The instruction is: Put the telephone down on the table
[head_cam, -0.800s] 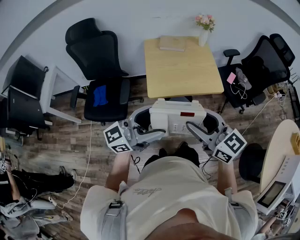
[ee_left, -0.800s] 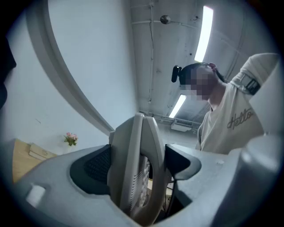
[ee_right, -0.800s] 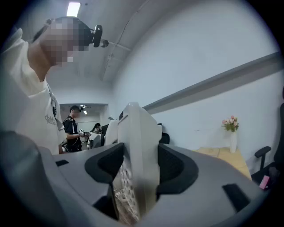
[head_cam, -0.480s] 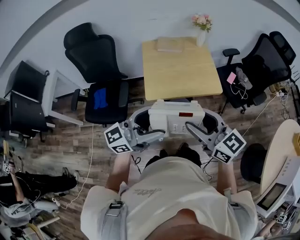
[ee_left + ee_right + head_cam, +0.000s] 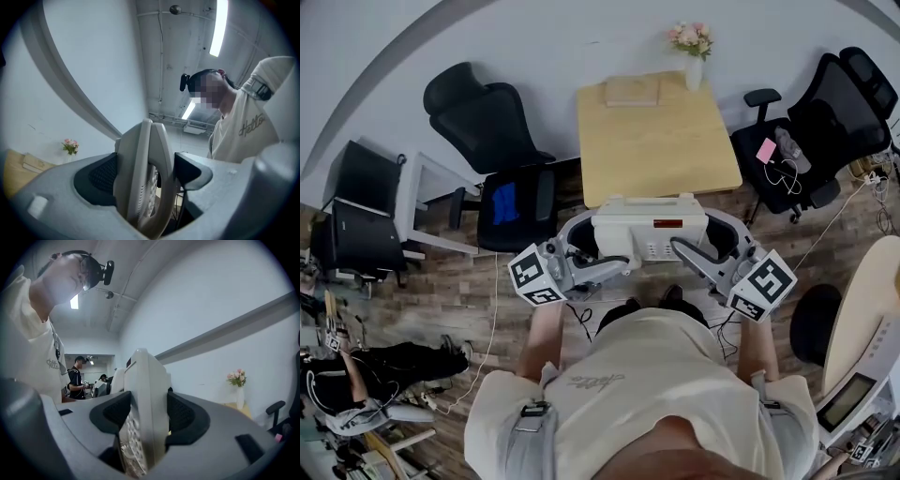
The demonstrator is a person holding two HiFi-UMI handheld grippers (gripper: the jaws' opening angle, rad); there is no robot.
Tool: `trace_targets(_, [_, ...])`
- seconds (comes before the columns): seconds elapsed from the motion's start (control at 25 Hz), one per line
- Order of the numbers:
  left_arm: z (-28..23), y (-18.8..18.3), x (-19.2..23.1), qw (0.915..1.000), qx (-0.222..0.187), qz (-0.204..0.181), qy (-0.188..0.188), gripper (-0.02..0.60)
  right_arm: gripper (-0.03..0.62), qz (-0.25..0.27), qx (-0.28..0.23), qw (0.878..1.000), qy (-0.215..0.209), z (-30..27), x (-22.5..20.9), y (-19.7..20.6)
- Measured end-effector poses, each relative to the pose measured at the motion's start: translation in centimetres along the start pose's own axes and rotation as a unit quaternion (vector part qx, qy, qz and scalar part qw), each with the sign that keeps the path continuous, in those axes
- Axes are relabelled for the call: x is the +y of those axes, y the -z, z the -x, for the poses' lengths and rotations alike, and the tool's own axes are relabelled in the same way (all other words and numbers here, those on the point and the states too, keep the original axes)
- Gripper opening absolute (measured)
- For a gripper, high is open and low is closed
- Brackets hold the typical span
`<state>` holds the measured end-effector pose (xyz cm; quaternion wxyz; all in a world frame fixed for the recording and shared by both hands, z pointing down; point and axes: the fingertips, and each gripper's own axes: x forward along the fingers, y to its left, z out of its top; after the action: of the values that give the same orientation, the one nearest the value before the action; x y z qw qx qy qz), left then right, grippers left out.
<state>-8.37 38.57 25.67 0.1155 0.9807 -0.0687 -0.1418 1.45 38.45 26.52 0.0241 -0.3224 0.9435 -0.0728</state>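
Observation:
A white desk telephone [image 5: 649,232] with a red display hangs in the air in front of the person's chest, level with the near edge of a light wooden table [image 5: 656,141]. My left gripper [image 5: 592,247] is shut on its left end. My right gripper [image 5: 711,246] is shut on its right end. In the left gripper view the telephone [image 5: 143,164] stands edge-on between the dark pads [image 5: 101,174], which press on both its sides. The right gripper view shows the telephone [image 5: 145,399] clamped the same way between its pads [image 5: 183,416], keypad facing left.
On the table's far edge lie a flat book [image 5: 630,91] and a vase of pink flowers [image 5: 691,52]. Black office chairs [image 5: 492,141] stand left and right of the table. A round table [image 5: 862,309] is at the right. Cables trail across the wooden floor.
Both grippers keep their hold on the telephone. The head view has drifted a little, so the table and flowers sit slightly further left; the telephone has barely moved.

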Motion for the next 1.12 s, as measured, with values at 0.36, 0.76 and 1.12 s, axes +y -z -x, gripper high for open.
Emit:
trace_targets(0.36, [-4.3,1.7,1.1,0.9998,-0.006,-0.002,-0.02,0.373,0.232,-0.005,-0.007,1.0,-0.019,2.5,-4.2,0.2])
trace_targets(0.76, [-4.0,2.4,4.6,0.9988,-0.003,0.012,-0.048,0.373,0.232,-0.019,0.006,0.999,-0.039,-0.2,-7.0,1.3])
trace_targets(1.12, [-2.6,-1.2,10.6,0.9993,-0.027,0.006,-0.027,0.371,0.232,-0.006,0.018,1.0,-0.025,-6.2,-9.7,-0.9])
